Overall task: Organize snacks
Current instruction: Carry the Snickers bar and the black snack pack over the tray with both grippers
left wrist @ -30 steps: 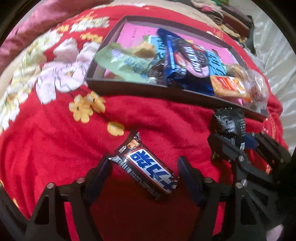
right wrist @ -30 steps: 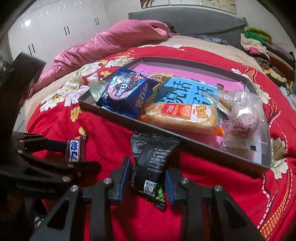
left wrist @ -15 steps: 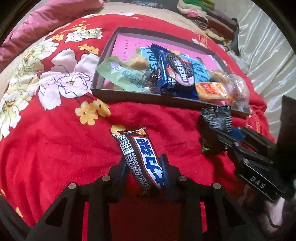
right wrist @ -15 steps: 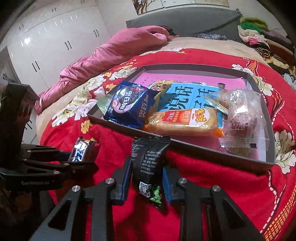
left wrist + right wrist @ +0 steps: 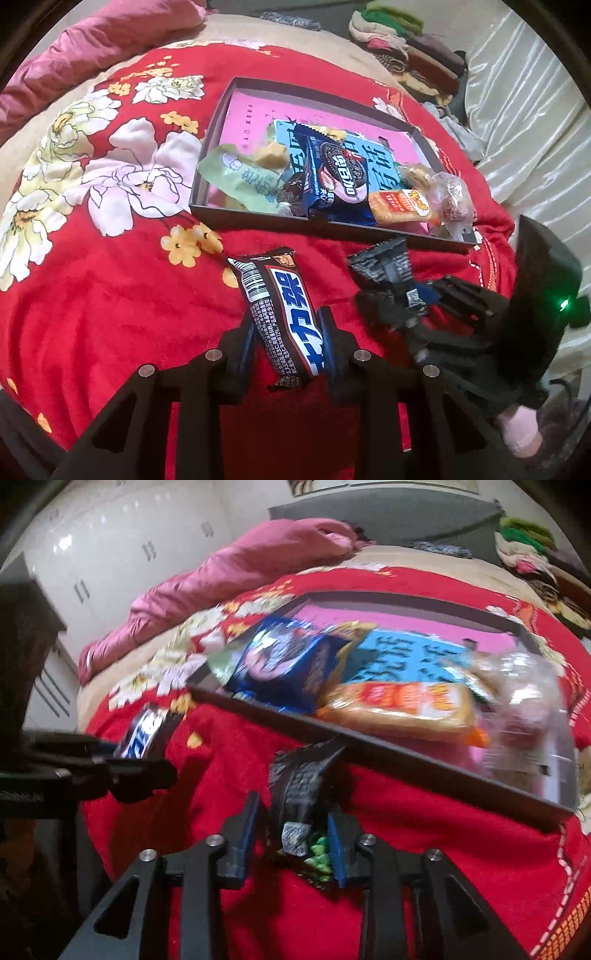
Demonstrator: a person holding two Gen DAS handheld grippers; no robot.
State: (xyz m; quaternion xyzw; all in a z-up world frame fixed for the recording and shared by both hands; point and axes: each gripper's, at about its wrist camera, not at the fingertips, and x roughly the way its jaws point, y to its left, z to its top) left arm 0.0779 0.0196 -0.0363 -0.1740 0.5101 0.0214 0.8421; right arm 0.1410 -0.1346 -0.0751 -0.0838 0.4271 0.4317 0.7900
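My left gripper [image 5: 286,332] is shut on a brown and blue chocolate bar [image 5: 280,306] and holds it above the red blanket. My right gripper [image 5: 293,830] is shut on a black snack packet [image 5: 301,790], just in front of the near wall of a dark shallow box [image 5: 369,753]. The box [image 5: 236,216] holds a blue Oreo pack [image 5: 338,177], a green packet [image 5: 240,177], an orange cracker pack [image 5: 399,206] and a clear bag [image 5: 447,195]. The right gripper [image 5: 399,295] with its packet also shows in the left wrist view, right of the bar.
A red flowered blanket [image 5: 110,258] covers the bed. A pink quilt [image 5: 229,576] is bunched at the far left. Folded clothes [image 5: 406,51] are stacked at the far right. White wardrobe doors [image 5: 92,554] stand behind the bed.
My left gripper closed on the chocolate bar and lifted it off the blanket. My right gripper kept hold of the black packet and rose with it toward the box.
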